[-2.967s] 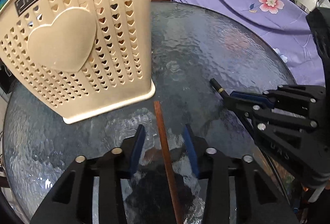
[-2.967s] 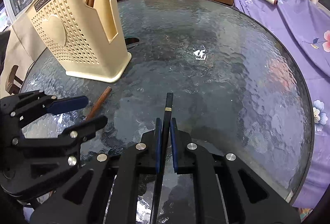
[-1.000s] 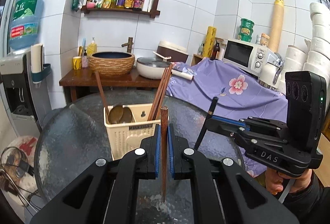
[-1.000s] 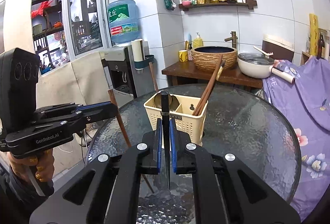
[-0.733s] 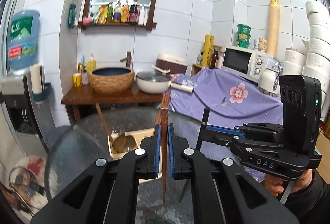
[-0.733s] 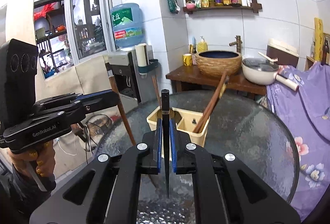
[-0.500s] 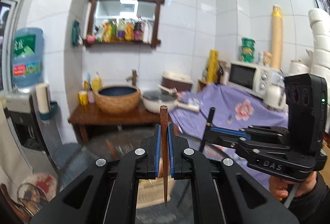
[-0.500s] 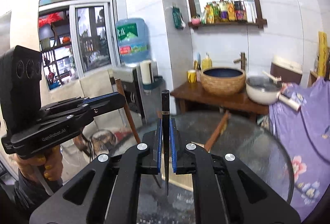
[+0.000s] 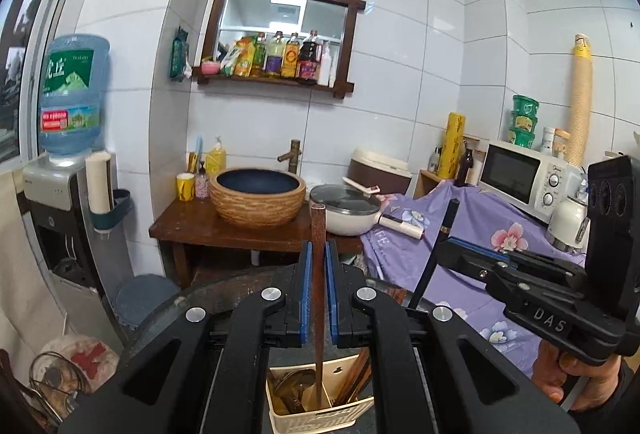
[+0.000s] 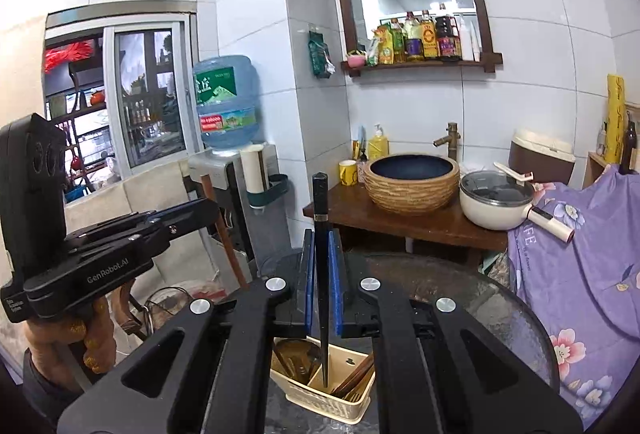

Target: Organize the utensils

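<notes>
A white-tiled kitchen with a round glass worktop (image 10: 500, 298). The left tongs (image 9: 319, 290) clamp a brown chopstick (image 9: 319, 274) upright, its tip inside the cream holder (image 9: 320, 414). The right tongs (image 10: 322, 282) pinch a black chopstick (image 10: 321, 254), its tip inside that holder's middle slot.

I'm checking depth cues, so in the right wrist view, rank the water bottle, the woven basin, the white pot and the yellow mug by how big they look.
1. woven basin and water bottle: alike, so not ranked apart
2. white pot
3. yellow mug
</notes>
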A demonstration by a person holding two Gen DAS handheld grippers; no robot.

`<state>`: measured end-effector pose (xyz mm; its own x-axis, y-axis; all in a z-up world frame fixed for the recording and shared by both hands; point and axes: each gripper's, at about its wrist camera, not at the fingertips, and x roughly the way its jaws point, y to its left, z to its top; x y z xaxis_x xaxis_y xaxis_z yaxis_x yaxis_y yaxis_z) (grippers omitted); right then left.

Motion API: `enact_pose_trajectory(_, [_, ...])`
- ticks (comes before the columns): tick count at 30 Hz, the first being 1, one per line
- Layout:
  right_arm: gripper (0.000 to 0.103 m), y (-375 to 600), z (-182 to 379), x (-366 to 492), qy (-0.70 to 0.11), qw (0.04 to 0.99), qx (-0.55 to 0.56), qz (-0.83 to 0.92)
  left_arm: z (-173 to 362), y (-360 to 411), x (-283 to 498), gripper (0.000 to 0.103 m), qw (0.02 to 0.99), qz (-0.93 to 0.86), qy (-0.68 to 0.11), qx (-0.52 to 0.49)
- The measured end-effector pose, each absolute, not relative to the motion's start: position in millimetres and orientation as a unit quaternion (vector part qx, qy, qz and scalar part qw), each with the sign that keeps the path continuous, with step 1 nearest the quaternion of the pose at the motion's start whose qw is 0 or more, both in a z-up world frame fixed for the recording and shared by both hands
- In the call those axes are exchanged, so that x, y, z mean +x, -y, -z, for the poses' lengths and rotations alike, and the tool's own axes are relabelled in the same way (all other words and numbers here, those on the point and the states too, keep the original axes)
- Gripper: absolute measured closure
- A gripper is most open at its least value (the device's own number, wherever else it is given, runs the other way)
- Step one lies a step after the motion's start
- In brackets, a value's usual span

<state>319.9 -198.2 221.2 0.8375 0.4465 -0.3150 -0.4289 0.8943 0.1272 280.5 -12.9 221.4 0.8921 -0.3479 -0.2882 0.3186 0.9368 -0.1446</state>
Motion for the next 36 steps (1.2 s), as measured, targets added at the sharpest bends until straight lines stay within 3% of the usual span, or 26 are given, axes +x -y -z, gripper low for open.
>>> enact_pose_trajectory(16, [0.095, 191, -121, 353, -0.239, 0.948, 0.037, -0.207, -118, 26, 318, 0.096, 0.957, 0.154, -0.243, -0.036])
enact_pose_trajectory(25, [0.095, 196, -104, 359, -0.254, 0.947, 0.041, -0.191, -107, 27, 320, 0.095, 0.958, 0.145, -0.246, -0.023])
enact_pose_trajectory(26, [0.095, 196, -104, 359, -0.254, 0.948, 0.039, -0.189, -107, 28, 319, 0.093, 0.958, 0.148, -0.245, -0.024])
enact_pose_trajectory(28, [0.094, 197, -103, 356, -0.251, 0.95, 0.031, -0.183, -109, 27, 313, 0.068, 0.96, 0.15, -0.236, -0.027])
enact_pose_trajectory(29, [0.093, 197, -103, 354, -0.248, 0.951, 0.026, -0.181, -110, 26, 309, 0.061, 0.962, 0.147, -0.228, -0.031])
enact_pose_trajectory(30, [0.088, 198, -103, 351, -0.244, 0.953, 0.025, -0.18, -111, 24, 304, 0.052, 0.964, 0.145, -0.221, -0.035])
enact_pose_trajectory(32, [0.064, 202, -106, 341, -0.227, 0.957, 0.024, -0.177, -113, 21, 294, 0.044, 0.965, 0.15, -0.21, -0.039])
enact_pose_trajectory(34, [0.049, 205, -108, 332, -0.213, 0.961, 0.02, -0.175, -115, 18, 285, 0.03, 0.967, 0.15, -0.2, -0.04])
enact_pose_trajectory(36, [0.048, 207, -109, 320, -0.201, 0.965, 0.012, -0.17, -114, 14, 275, 0.025, 0.97, 0.145, -0.191, -0.046])
